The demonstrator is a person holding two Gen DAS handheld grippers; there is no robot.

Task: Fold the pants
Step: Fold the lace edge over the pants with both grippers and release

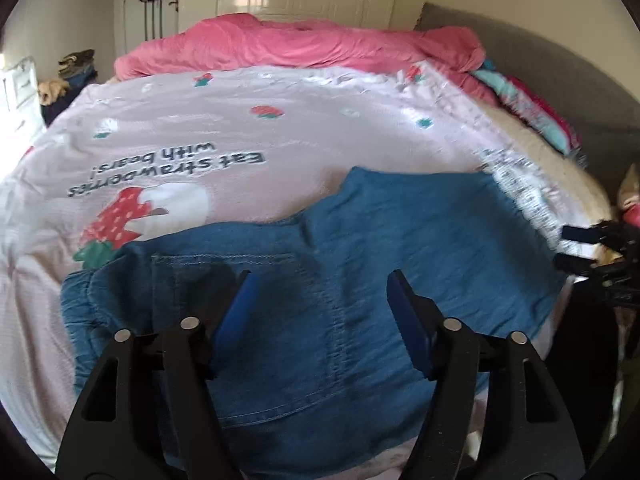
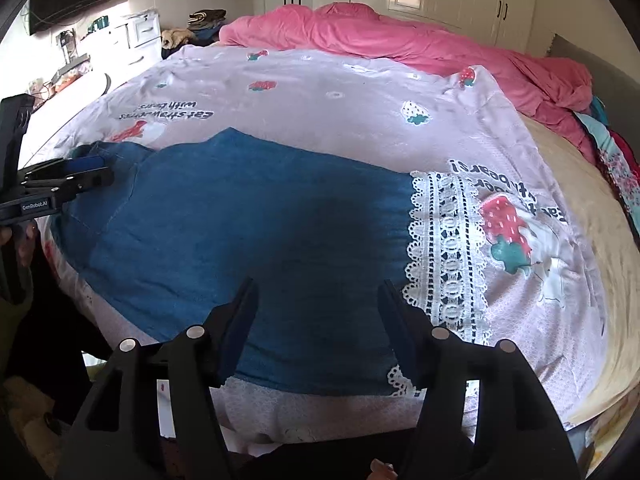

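Blue denim pants (image 1: 320, 264) lie flat across the near edge of the bed, waistband and back pocket to the left, white lace hem (image 2: 448, 256) to the right. They also show in the right wrist view (image 2: 248, 216). My left gripper (image 1: 320, 280) is open and empty, hovering over the pocket end. My right gripper (image 2: 318, 288) is open and empty above the leg end, near the lace. The left gripper also shows at the left edge of the right wrist view (image 2: 88, 170). The right gripper shows at the right edge of the left wrist view (image 1: 576, 248).
The pants rest on a pale pink strawberry-print bedsheet (image 2: 320, 92). A bunched pink duvet (image 1: 288, 44) lies at the far side. Folded clothes (image 1: 532, 108) are stacked at the right by the grey headboard. White wardrobes stand behind.
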